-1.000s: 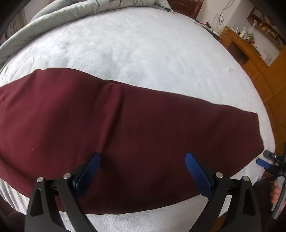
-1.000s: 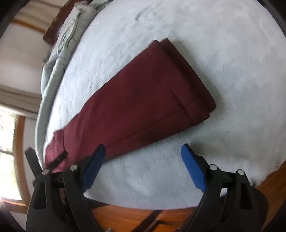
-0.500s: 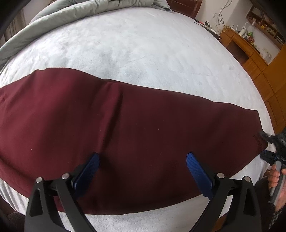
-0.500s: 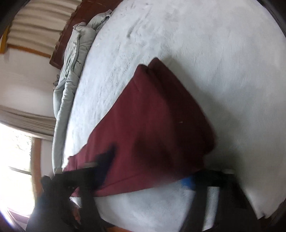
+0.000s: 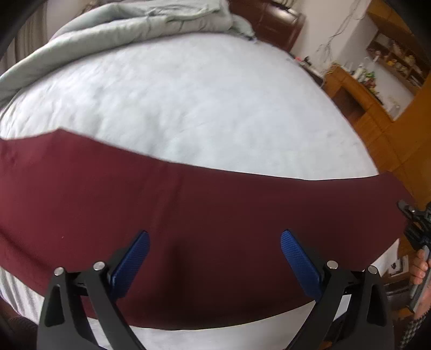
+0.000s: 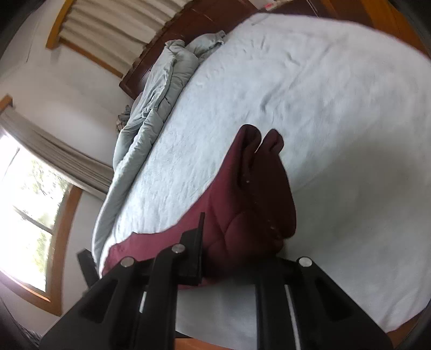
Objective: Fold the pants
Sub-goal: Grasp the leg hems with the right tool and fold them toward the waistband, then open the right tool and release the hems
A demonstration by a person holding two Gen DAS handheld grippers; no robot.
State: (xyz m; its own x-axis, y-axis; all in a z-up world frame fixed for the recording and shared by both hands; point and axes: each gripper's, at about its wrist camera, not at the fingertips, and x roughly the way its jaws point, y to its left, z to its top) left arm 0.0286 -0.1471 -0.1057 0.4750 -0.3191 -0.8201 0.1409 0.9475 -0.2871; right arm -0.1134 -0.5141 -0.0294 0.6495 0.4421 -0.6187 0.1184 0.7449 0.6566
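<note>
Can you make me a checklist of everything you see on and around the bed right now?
Surface: white bed, soft cover.
Job's things: dark red pants lying lengthwise; one end bunched and raised.
Clutter: grey quilt heaped at bed's far edge.
Tongs: left tongs open above pants; right tongs shut on pants end.
Cables: wires hanging on the far wall.
Surroundings: wooden shelves, window, curtain.

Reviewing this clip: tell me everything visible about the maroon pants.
The maroon pants are soft, plain knit-looking fabric, lying lengthwise across the white bed sheet, already folded leg over leg. The right hand-held gripper is shut on one end, which bunches and lifts off the sheet. The open left hand-held gripper hovers over the middle.
</note>
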